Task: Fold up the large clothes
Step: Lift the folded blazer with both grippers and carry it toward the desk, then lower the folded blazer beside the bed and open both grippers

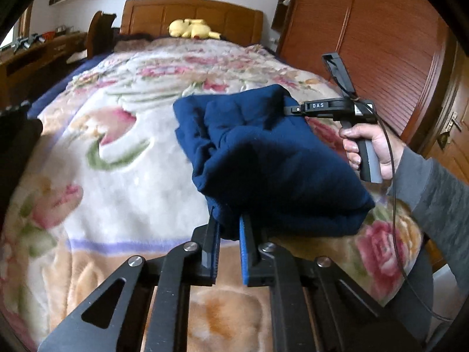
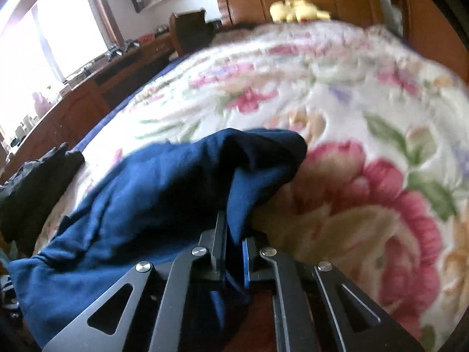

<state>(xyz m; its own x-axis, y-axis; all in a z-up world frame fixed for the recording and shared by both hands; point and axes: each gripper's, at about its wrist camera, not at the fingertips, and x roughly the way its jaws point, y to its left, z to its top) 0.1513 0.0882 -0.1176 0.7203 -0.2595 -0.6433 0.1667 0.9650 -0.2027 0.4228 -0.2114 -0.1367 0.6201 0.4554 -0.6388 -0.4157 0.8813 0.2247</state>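
Both the left gripper (image 1: 230,228) and right gripper (image 2: 234,234) pinch the navy garment (image 1: 263,158), lifted just above the floral bed (image 1: 123,152); it looks soft, thick and floppy, best held by edges or corners

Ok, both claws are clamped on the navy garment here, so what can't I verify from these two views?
- Navy blue fleece garment: bunched in both views, so its type and fold stage are unreadable.
- Black crumpled fabric heap: cut by the left edge in both views.
- Small items on the wooden desk: too small; blurred in the right wrist view.
- Floral plush blanket: motion-blurred.
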